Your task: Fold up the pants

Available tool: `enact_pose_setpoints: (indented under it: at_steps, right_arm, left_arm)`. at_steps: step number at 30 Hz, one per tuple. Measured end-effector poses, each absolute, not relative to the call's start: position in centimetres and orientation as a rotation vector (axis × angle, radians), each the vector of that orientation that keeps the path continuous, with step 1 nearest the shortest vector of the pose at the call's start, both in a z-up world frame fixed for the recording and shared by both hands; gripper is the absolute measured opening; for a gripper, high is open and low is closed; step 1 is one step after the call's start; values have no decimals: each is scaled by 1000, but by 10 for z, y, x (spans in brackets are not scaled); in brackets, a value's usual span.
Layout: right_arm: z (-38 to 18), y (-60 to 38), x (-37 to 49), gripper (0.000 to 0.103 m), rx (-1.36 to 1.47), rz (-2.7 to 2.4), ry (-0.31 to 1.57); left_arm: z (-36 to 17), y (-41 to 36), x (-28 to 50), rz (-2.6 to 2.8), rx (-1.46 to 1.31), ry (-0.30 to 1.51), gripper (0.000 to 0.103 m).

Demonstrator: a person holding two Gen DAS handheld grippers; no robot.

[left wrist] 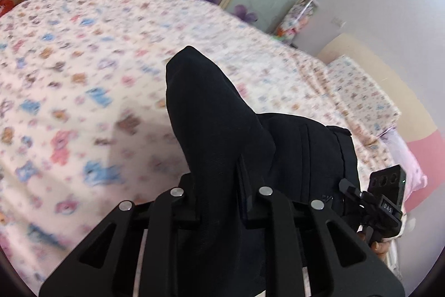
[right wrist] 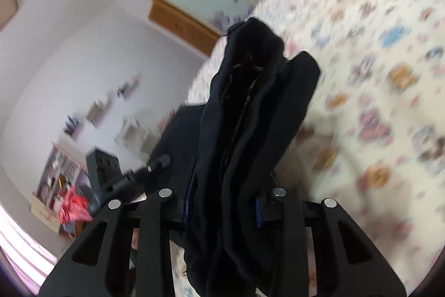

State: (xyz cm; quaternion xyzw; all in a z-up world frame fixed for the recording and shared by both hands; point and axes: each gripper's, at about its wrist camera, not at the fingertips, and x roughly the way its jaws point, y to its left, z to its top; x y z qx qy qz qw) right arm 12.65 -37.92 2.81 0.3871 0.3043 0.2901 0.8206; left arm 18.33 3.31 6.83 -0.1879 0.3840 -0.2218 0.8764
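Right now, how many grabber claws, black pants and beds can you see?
Black two-finger grippers: 2, the left gripper and the right gripper
Black fabric pants: 1
Beds with a cartoon-print sheet: 1
Total: 4

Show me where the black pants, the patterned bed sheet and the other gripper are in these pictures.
black pants [left wrist: 211, 113]: left wrist view, on the raised fold.
patterned bed sheet [left wrist: 83, 74]: left wrist view, on a bare part.
right gripper [left wrist: 386, 199]: left wrist view, on its body.
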Motion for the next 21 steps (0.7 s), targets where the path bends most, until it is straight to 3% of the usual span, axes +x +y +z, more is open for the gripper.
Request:
enact_pose_setpoints:
  at_steps: [5,10,13,14,15,18,21]
  right_arm:
    - [22,-411,131,33,832,523,595]
    - [-21,-426,148,33,826,353,731]
    - [-41,-433,153,33,892,323,774]
    - [-39,-431,153,34,881,316,777]
    - [-38,-428,153,37,865,301,784]
    - [-35,-429,152,61,842,211,816]
    - [-21,-444,138,64,858,79,754]
  left_arm:
    - [51,0,207,-499,-433,812,18]
    - [2,-31,231,-413,-384,905,20]
    - [-22,-20,238,-396,-455,929,39]
    - [-26,-16,239,-377,-479,944,57]
    - [-30,-10,240,-350,-507,961,64]
    - [-29,6,236,-347,-575,973,67]
    - [-12,24,220,-223,-561,913,86]
